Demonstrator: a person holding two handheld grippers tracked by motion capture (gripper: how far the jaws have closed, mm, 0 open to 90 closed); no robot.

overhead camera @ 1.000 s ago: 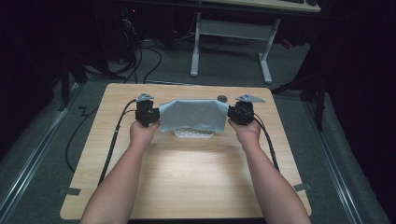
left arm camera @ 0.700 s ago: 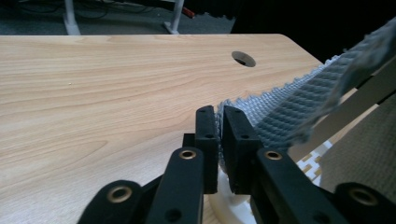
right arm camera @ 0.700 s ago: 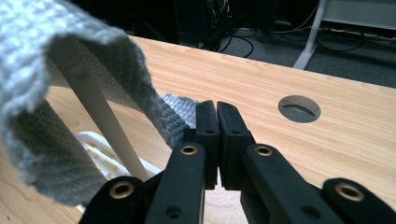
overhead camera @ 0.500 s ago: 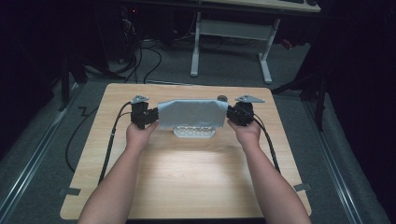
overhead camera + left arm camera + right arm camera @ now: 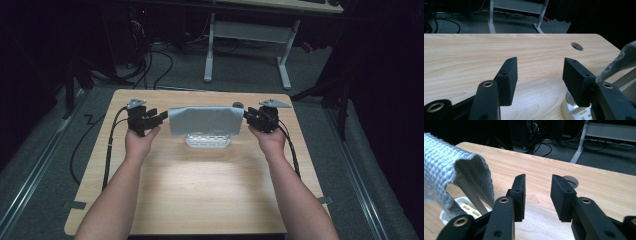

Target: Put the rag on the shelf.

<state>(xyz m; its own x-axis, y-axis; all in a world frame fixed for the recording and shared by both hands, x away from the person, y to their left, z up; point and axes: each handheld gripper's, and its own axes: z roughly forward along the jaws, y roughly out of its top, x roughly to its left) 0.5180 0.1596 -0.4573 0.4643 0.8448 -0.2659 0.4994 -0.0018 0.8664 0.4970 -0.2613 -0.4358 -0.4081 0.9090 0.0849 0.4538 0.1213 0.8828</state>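
We see the left claw [image 5: 161, 118] with jaws spread wide and nothing between them. In the left gripper view only bare desk [image 5: 474, 52] shows through the gap. The cloth [image 5: 206, 120] starts just to the right of this claw; we cannot tell if the nearer jaw brushes it.

The right claw [image 5: 248, 117] also stands apart, jaws empty. In the right gripper view [image 5: 537, 195] the gap frames the desk and a round hole [image 5: 571, 180] in its top. The cloth's edge [image 5: 454, 175] hangs just left of the jaws, not between them.

The cloth is a grey woven piece draped over a rack [image 5: 208, 140], a white slotted thing standing on the far middle of the desk. It covers the rack's upper part; the base shows below the hem. In the right gripper view a pale upright bar [image 5: 470, 195] of the rack runs under the folded cloth, and the slotted base [image 5: 469, 210] lies below.

Both hands [image 5: 141, 141] hold their grippers level at either end of the cloth. Cables [image 5: 110, 150] trail back along the desk edges.

Beyond the desk, a white-legged frame [image 5: 248, 37] and loose wires on grey floor.
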